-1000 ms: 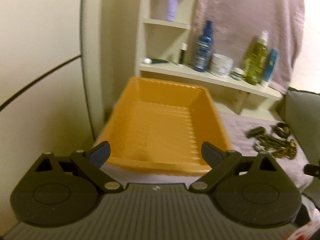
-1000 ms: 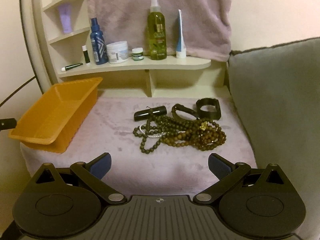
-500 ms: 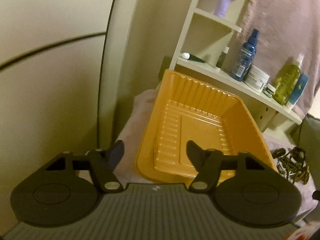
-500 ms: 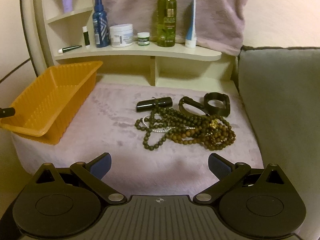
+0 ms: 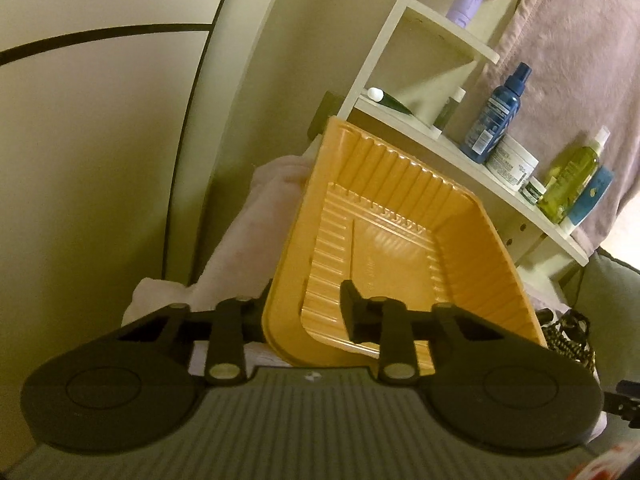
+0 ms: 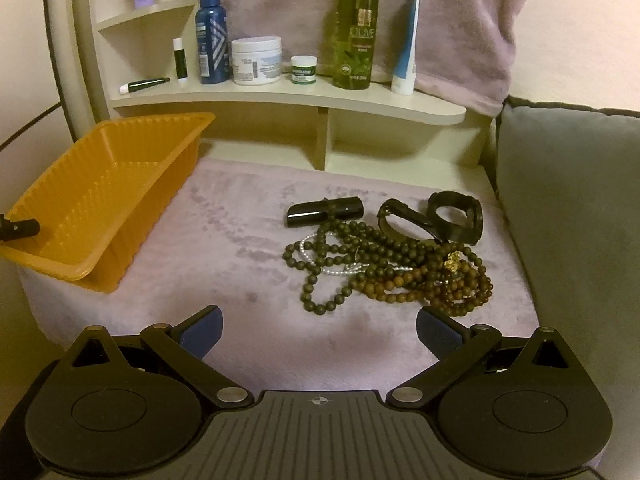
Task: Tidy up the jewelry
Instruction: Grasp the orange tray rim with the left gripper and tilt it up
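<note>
The tray sits at the blanket's left edge. The beads lie to its right, the shelf with bottles behind both.

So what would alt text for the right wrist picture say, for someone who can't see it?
A tangle of brown and dark wooden bead strands lies on a pale pink plush cloth, just ahead of the open right tool. To the left an empty orange ribbed plastic tray overhangs the cloth's edge; behind, a cream shelf holds bottles and jars.
</note>
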### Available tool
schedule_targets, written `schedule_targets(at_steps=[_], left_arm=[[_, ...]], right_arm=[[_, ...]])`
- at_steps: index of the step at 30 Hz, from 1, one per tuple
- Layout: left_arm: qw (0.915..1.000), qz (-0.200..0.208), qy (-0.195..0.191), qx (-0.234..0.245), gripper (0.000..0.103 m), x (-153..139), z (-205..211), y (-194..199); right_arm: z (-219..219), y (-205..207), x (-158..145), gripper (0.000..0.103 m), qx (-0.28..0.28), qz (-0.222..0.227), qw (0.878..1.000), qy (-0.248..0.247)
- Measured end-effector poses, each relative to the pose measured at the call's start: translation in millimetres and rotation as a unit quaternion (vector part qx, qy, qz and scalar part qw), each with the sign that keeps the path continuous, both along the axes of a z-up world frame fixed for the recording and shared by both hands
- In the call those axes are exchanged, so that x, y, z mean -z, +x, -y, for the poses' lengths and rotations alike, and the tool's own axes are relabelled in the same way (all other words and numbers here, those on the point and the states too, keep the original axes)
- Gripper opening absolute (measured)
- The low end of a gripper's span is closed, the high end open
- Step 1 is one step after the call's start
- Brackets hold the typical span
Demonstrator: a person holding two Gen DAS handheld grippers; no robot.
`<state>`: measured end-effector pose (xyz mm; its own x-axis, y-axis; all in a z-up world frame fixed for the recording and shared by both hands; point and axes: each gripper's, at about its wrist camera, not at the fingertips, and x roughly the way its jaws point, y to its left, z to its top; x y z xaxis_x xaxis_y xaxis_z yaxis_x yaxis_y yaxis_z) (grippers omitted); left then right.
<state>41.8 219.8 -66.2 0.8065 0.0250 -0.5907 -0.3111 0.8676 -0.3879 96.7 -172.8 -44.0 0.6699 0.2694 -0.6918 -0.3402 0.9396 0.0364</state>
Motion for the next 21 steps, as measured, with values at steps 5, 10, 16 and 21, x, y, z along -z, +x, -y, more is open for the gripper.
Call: schedule_targets(at_steps=[5,10,16,21], left_arm=[[0.9997,-0.011,0.020,-0.005,0.013,-5.8,7.6,-0.9],[0.9977,-0.012,0.067,-0.002,0.011,-21.9,25.3,-3.5],[0.9881,-0.011,0.152,0.019,0.004,-47.0,51.7,-1.6],[0.9776,-0.001,0.207,0.040,0.004,-61.0,70.0,-0.4]], right_arm=[[2.3,1.5,0.0,0.103,0.002,0.001,1.000,0.004],[6.2,1.7,0.7,0.103,0.006,0.003,1.000,0.011],[18.4,4.8,3.9,0.103,0.020,0.007,1.000,0.023],[33.6,8.9,6.9,0.102,0.034,0.018,0.999,0.035]])
